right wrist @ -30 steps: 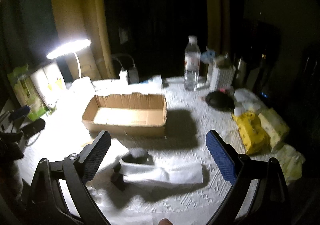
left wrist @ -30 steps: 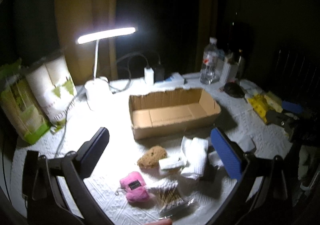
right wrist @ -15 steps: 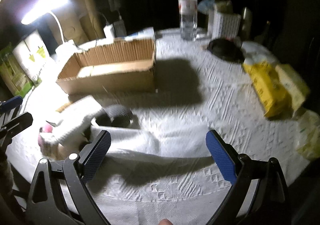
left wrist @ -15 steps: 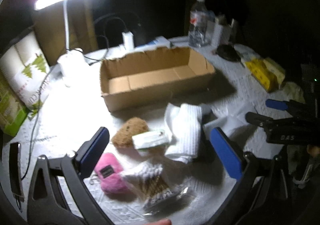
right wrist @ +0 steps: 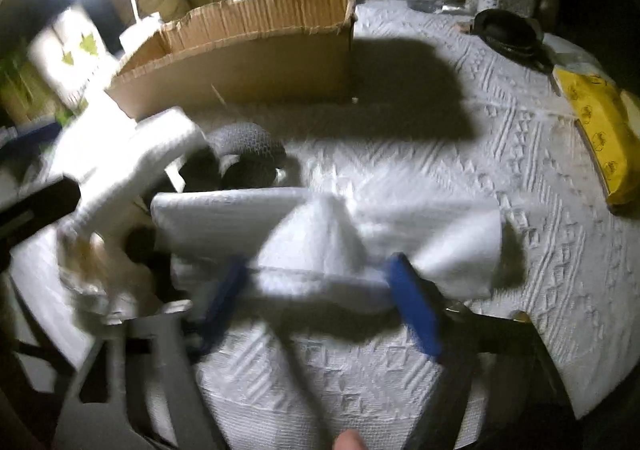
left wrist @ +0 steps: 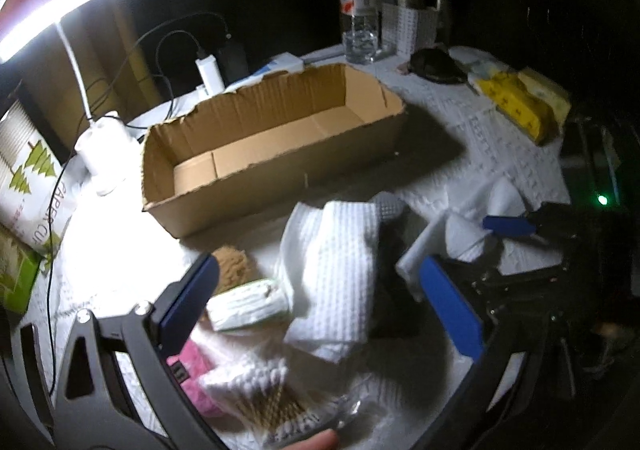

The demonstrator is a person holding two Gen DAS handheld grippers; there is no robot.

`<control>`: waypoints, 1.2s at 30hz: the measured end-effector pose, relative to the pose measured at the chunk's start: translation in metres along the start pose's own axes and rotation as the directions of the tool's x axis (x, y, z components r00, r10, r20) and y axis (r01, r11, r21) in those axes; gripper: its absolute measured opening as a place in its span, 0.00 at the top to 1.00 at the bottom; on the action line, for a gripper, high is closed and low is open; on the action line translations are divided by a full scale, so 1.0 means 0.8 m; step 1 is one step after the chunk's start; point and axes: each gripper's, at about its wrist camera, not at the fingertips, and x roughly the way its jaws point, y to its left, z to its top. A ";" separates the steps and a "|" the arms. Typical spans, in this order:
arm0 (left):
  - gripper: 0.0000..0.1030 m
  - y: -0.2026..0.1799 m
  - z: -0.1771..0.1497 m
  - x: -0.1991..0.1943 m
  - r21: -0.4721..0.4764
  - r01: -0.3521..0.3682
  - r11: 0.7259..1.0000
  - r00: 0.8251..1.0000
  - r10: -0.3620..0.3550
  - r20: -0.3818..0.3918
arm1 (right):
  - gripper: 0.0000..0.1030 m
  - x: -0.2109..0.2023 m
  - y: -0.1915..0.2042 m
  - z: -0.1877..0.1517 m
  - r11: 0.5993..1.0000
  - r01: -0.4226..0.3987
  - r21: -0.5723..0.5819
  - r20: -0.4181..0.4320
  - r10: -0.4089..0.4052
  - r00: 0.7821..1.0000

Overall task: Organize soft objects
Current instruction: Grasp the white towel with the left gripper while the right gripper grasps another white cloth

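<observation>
1. Our right gripper (right wrist: 320,290) has its fingers on either side of a raised fold in the white cloth (right wrist: 320,226), which lies flat on the table (right wrist: 500,137) in front of the box (right wrist: 248,61); motion blur means we cannot tell if the jaws have actually pinched it yet
2. Our left gripper (left wrist: 320,298) hangs spread wide and empty above the pile: waffle towel (left wrist: 336,270), brown sponge (left wrist: 234,266), green-white roll (left wrist: 250,304), pink pouch (left wrist: 192,374) and swab pack (left wrist: 264,394)
3. We judge the cloth to be light and limp; it will drape and trail once lifted, so a pinch on the peaked fold near its middle should gather the most fabric and keep the ends from dragging across the dark item (right wrist: 248,153) beside it
4. The towel looks thicker and springy; we would take it across a folded edge, not a single layer
5. The sponge and pouch should squash under the pads without harm, so a grip across the body suits them
6. The swab pack is in slick film and may slide; we would grip it across its width
7. The box is open and holds nothing soft so far
</observation>
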 end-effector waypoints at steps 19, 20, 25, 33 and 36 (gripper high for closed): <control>0.69 -0.017 0.002 0.042 0.109 -0.020 0.994 0.995 0.031 -0.099 | 0.87 -0.056 -0.064 0.000 0.992 -0.067 0.108 0.186 0.046 0.981; 0.71 -0.016 0.002 0.039 0.106 -0.017 0.994 0.996 0.027 -0.091 | 0.88 -0.062 -0.066 0.002 0.992 -0.066 0.109 0.202 0.043 0.978; 0.83 -0.006 0.009 0.021 0.080 0.009 0.997 0.999 -0.005 -0.047 | 0.87 -0.085 -0.067 0.010 0.992 -0.064 0.108 0.255 0.034 0.966; 0.87 0.011 0.020 -0.009 0.018 0.080 0.997 0.996 -0.081 0.049 | 0.87 -0.109 -0.061 0.024 0.993 -0.065 0.094 0.303 0.033 0.952; 0.87 0.018 0.025 -0.017 -0.009 0.106 0.994 0.992 -0.105 0.067 | 0.87 -0.114 -0.059 0.029 0.994 -0.066 0.090 0.315 0.034 0.948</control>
